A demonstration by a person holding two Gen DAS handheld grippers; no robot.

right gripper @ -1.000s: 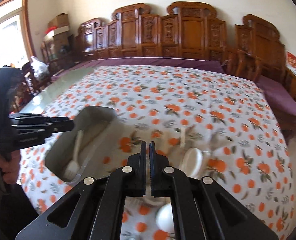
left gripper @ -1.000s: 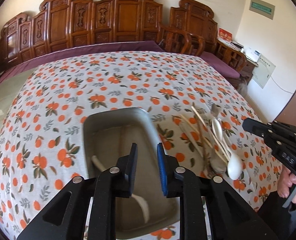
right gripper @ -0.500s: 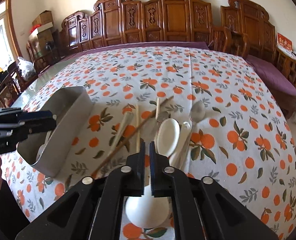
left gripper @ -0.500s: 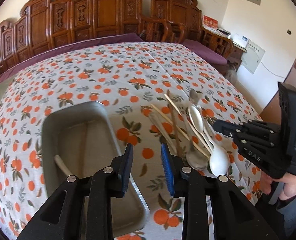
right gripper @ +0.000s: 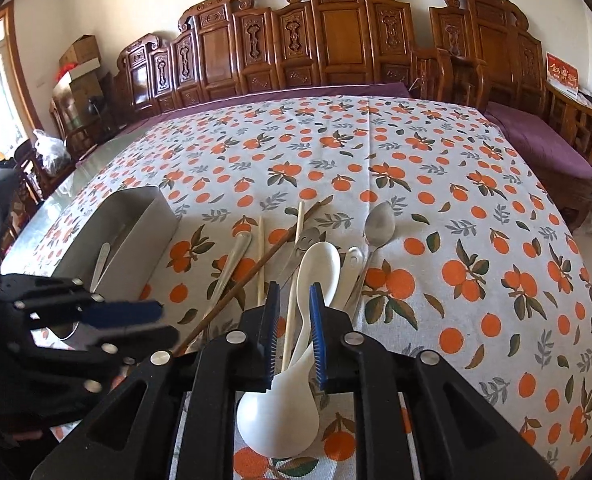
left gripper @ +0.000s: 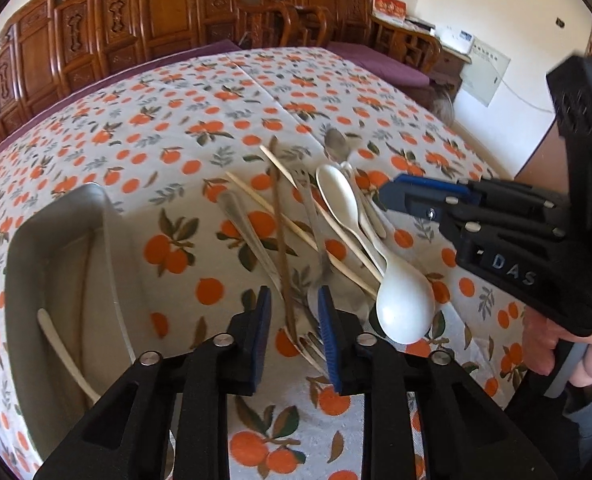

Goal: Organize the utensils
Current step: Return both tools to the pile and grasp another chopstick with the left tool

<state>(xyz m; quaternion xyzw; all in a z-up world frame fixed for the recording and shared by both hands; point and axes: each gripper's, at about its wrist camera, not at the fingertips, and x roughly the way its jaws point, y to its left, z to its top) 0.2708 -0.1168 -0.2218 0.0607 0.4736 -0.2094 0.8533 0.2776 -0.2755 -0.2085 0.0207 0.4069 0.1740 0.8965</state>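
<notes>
A heap of utensils lies on the orange-print tablecloth: a brown chopstick point(left gripper: 279, 240), pale chopsticks point(left gripper: 255, 200), a fork point(left gripper: 312, 344), white spoons point(left gripper: 404, 308) and a metal spoon point(left gripper: 336, 144). My left gripper point(left gripper: 293, 320) hangs low over the heap's near end. Its jaws are closing with the brown chopstick and fork tines in the gap, and the pads are not pressing. My right gripper point(right gripper: 293, 320) is opening. It straddles the handle of the big white spoon point(right gripper: 279, 412) and a pale chopstick without gripping them.
A metal tray point(left gripper: 55, 240) stands left of the heap with a white spoon point(left gripper: 63, 352) inside; its wall point(right gripper: 143, 232) also shows in the right wrist view. Carved wooden chairs line the table's far side. A hand point(left gripper: 544, 344) holds the right gripper.
My left gripper moved right from above the tray to over the heap and sank. My right gripper came down onto the white spoon and its shut jaws parted.
</notes>
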